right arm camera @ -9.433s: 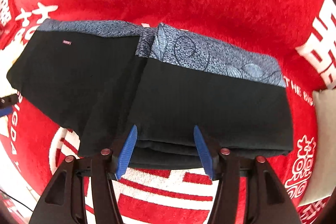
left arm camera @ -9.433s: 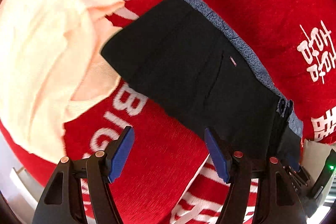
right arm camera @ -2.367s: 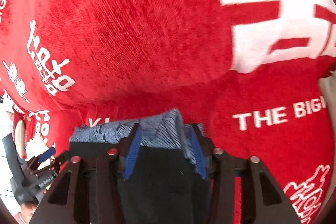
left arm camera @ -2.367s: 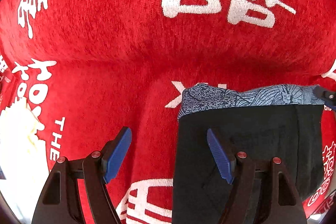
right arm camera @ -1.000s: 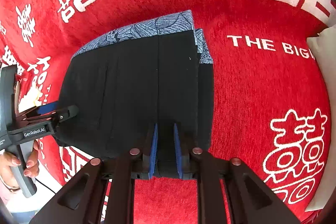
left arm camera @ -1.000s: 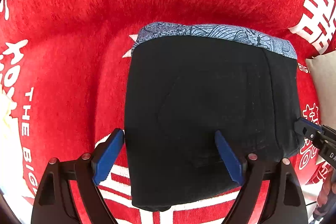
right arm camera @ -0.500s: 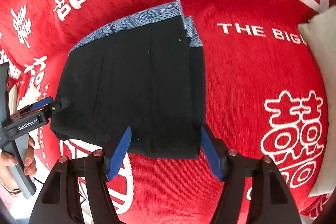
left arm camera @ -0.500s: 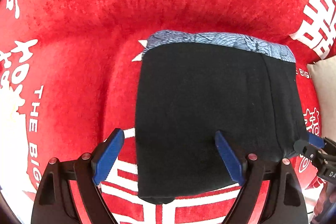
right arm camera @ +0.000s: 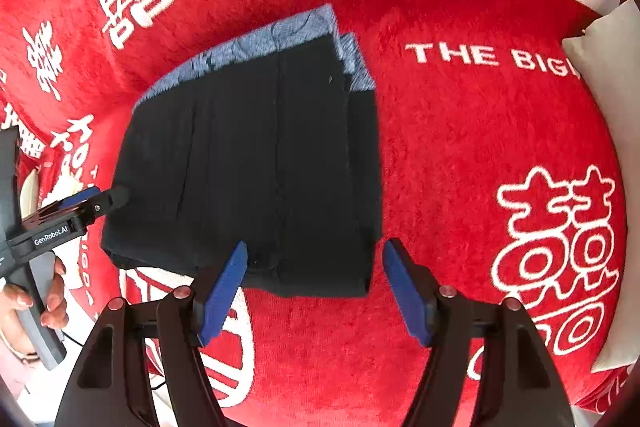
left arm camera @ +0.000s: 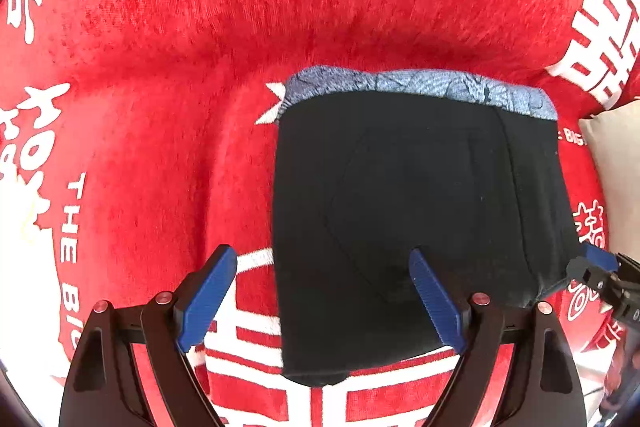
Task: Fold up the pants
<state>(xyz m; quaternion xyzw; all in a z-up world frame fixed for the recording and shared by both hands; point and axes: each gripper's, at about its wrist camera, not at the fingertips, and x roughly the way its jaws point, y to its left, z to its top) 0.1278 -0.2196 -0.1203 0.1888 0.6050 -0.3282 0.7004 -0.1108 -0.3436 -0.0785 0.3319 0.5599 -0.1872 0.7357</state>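
Progress: your pants (left arm camera: 420,219) lay folded into a compact black stack on the red blanket (left arm camera: 160,87) | right tool (right arm camera: 316,287) had just been opening, nothing between | left tool (left arm camera: 324,299) apart, empty | left: little, perhaps squaring.

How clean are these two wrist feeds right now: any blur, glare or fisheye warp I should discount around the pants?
Left wrist view: sharp, evenly lit; the black pants show little surface detail, and fisheye bends the red blanket lettering toward the rim. Right wrist view: also sharp, no motion blur, no glare; the pale cushion curves along the edge.
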